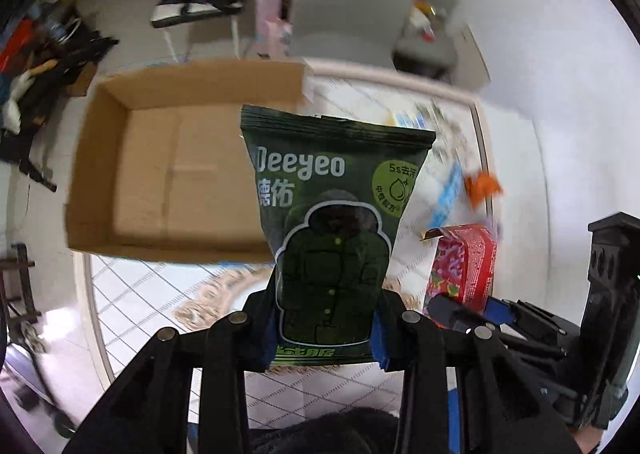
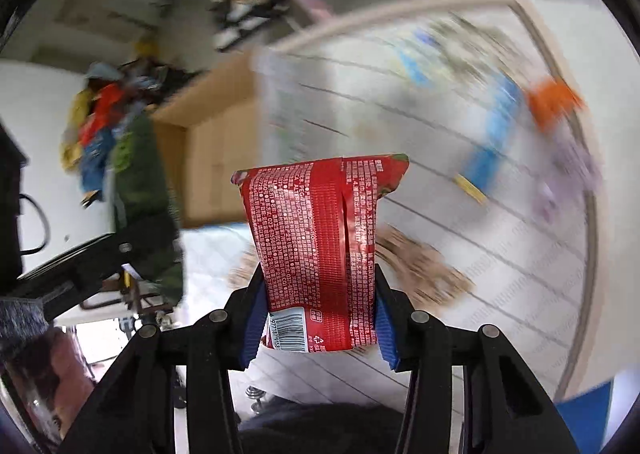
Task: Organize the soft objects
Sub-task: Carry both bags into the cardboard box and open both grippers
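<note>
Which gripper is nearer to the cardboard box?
Left. The left gripper holds its green pack near the cardboard box; the right gripper lies on the left gripper's far side.

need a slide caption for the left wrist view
Left gripper holds a green Deeyeo packet above the table, an open cardboard box just behind it.

The green pack [image 1: 328, 230] is smooth plastic film with a soft shine. The red pack [image 2: 320, 250] is glossy, crinkled foil-like film. The box [image 1: 160, 170] is matt brown cardboard. The grippers' arms look like matt black plastic, and their pads [image 2: 386, 330] are ribbed blue.
</note>
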`<state>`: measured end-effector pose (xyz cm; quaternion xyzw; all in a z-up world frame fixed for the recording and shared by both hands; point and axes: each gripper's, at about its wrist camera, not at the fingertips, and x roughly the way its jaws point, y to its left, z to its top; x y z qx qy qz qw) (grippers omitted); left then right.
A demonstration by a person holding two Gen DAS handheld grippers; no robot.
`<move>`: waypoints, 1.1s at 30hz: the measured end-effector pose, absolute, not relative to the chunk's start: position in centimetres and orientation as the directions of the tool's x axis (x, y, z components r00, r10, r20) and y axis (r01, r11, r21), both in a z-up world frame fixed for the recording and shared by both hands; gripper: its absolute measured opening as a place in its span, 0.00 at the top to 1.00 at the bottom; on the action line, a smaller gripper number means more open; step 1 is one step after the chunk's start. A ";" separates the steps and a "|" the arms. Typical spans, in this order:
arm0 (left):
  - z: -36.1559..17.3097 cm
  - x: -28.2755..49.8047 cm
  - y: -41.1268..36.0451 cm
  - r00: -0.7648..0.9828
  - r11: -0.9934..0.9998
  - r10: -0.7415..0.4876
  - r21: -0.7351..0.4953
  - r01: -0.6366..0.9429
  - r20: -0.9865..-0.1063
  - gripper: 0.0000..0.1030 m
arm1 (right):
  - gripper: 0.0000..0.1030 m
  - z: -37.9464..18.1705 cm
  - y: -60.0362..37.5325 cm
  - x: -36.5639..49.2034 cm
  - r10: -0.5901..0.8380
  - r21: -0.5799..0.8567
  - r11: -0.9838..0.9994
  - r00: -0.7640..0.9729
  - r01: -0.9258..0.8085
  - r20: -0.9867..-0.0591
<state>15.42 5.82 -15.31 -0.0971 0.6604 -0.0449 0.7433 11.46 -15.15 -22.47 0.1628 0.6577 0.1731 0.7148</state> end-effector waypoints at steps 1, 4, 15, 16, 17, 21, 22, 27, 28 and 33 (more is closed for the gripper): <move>-15.3 16.2 7.3 0.136 0.976 -0.195 -0.206 -0.074 -0.971 0.68 | 0.53 -20.4 -14.5 12.7 0.465 0.462 0.885 0.084 -0.055 -0.881; -16.4 18.8 11.0 0.154 0.973 -0.180 -0.199 -0.117 -0.971 0.68 | 0.53 -18.4 -9.1 16.3 0.450 0.441 0.892 0.100 -0.100 -0.887; -25.4 27.5 19.9 0.022 0.953 -0.247 -0.247 -0.175 -0.969 0.68 | 0.53 -26.6 3.8 26.4 0.280 0.277 0.957 0.026 -0.086 -0.960; -26.0 27.9 20.2 0.007 0.952 -0.252 -0.249 -0.175 -0.968 0.68 | 0.53 -27.4 4.4 27.0 0.270 0.268 0.960 0.019 -0.085 -0.963; -27.0 28.5 20.5 -0.008 0.955 -0.251 -0.247 -0.167 -0.968 0.68 | 0.53 -28.3 4.9 27.6 0.250 0.247 0.965 0.017 -0.083 -0.968; -30.4 30.3 20.9 -0.061 0.952 -0.280 -0.269 -0.146 -0.958 0.69 | 0.53 -31.0 5.9 29.3 0.208 0.206 0.975 0.011 -0.081 -0.978; -30.7 30.4 20.8 -0.072 0.950 -0.289 -0.276 -0.143 -0.955 0.68 | 0.53 -31.4 6.0 29.6 0.196 0.194 0.978 0.009 -0.079 -0.981; -32.6 31.7 21.0 -0.092 0.958 -0.249 -0.232 -0.166 -0.964 0.66 | 0.51 -33.5 6.4 31.1 0.194 0.193 0.978 -0.005 -0.074 -0.981; -32.7 31.9 20.8 -0.091 0.961 -0.242 -0.226 -0.158 -0.966 0.65 | 0.50 -33.5 6.5 31.2 0.192 0.191 0.979 -0.001 -0.072 -0.981; -31.6 32.1 20.2 -0.055 0.986 -0.160 -0.156 -0.064 -0.986 0.37 | 0.30 -33.2 6.7 31.3 0.168 0.166 0.983 0.016 -0.079 -0.986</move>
